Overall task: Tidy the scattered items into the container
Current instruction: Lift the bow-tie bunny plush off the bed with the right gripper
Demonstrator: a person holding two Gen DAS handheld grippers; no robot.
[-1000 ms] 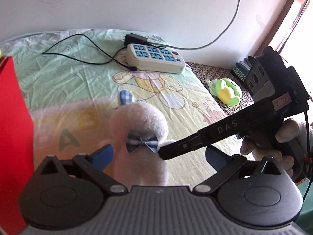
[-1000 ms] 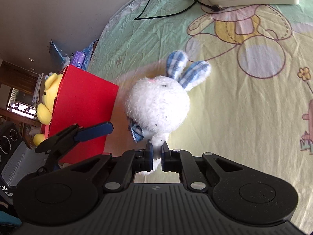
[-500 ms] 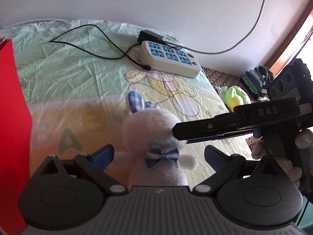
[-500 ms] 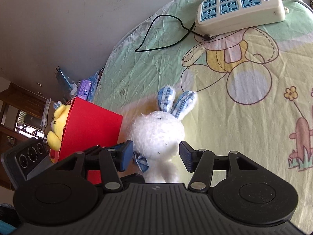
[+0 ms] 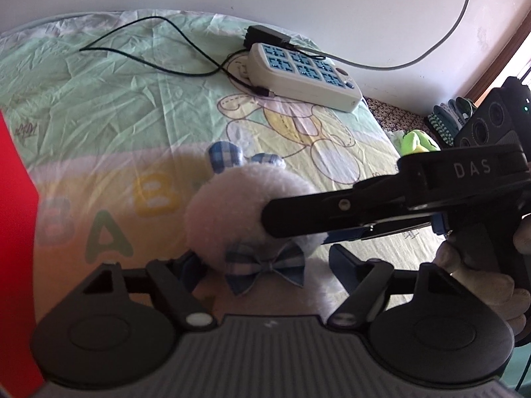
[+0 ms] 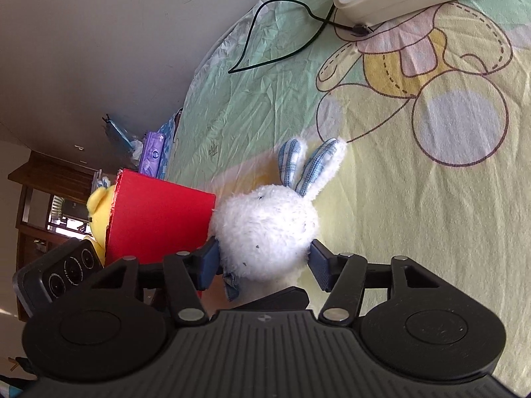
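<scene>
The left gripper (image 5: pixel 265 268) had just been closing, with the white plush rabbit's (image 5: pixel 245 212) bow-tied body between its blue pads (image 5: pixel 345 267); whether they pressed on it I could not tell. To its left stood the red container (image 5: pixel 15 232). The right gripper (image 6: pixel 264 263) reached across from the right, its pads against both sides of the rabbit's head, grasping it. Ahead of both lay a white power strip (image 5: pixel 303 76) on the printed bedsheet (image 5: pixel 99 106).
</scene>
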